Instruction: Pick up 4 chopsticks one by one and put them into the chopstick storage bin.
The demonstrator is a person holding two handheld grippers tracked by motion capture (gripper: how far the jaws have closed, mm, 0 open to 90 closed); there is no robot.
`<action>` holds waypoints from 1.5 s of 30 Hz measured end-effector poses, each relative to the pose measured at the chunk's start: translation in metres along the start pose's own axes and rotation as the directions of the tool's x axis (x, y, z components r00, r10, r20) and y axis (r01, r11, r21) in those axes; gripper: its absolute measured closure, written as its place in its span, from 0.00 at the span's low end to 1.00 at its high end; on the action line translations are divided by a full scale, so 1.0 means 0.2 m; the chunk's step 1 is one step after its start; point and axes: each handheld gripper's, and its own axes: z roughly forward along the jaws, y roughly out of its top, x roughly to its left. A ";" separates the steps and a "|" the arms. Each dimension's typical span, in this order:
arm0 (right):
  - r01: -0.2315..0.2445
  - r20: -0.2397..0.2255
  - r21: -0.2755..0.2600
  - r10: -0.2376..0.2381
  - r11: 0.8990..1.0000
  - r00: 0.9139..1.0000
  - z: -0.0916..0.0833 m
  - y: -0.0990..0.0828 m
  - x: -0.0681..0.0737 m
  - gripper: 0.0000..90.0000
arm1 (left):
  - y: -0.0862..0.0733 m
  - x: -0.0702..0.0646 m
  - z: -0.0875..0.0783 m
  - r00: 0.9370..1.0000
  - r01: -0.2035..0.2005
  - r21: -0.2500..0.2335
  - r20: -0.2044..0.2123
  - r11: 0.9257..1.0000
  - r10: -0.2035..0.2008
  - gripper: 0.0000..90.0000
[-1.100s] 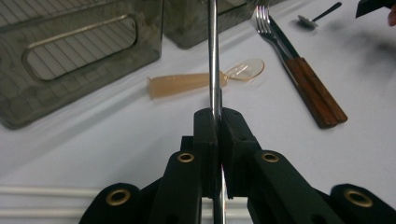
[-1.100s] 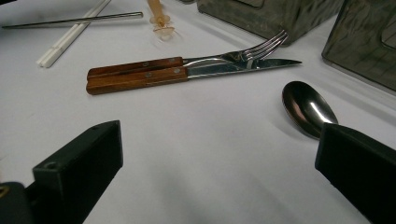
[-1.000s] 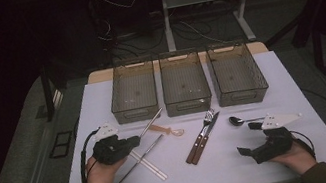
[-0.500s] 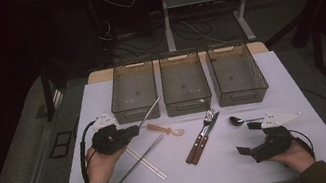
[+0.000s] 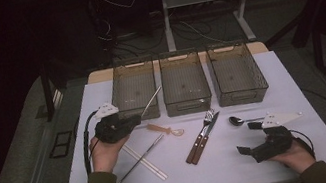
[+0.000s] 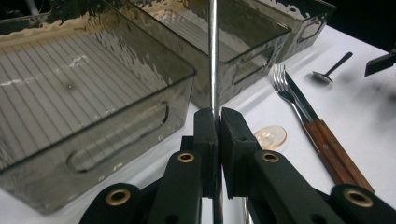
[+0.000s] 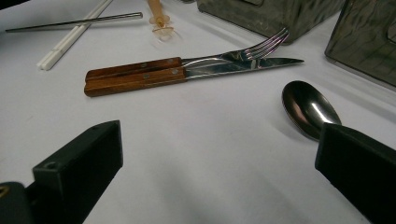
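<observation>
Left gripper (image 6: 215,122) clenched on a metal chopstick (image 6: 214,56), lifted at the front edge of the left bin (image 5: 133,84). Right gripper (image 5: 253,137) released — jaws wide apart, resting near the table's (image 5: 225,167) front right corner, spoon (image 7: 310,108) just beside it. Fork (image 7: 224,58) and knife (image 7: 187,72) lie touching, mid-table.

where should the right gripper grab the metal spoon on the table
Grip the spoon on its thin handle, which runs right from the bowl and lies flat on the white table. Come down from above with the jaws across the handle. The open right gripper sits just behind it; the rounded bowl would probably slip.
</observation>
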 end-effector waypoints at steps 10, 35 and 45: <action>0.001 0.000 -0.001 -0.001 1.000 1.000 0.00 0.00 0.00 0.01 | 0.07 0.04 0.06 1.000 -0.001 0.008 0.000 1.000 0.001 0.95; -0.007 -0.007 -0.002 0.007 1.000 1.000 -0.01 0.00 0.01 0.01 | 0.33 0.19 0.24 0.998 -0.024 0.045 -0.057 0.999 0.027 0.94; -0.006 -0.008 -0.007 0.006 1.000 1.000 -0.01 0.00 0.00 0.01 | 0.41 0.28 0.31 0.995 -0.029 0.062 -0.090 0.998 0.035 0.95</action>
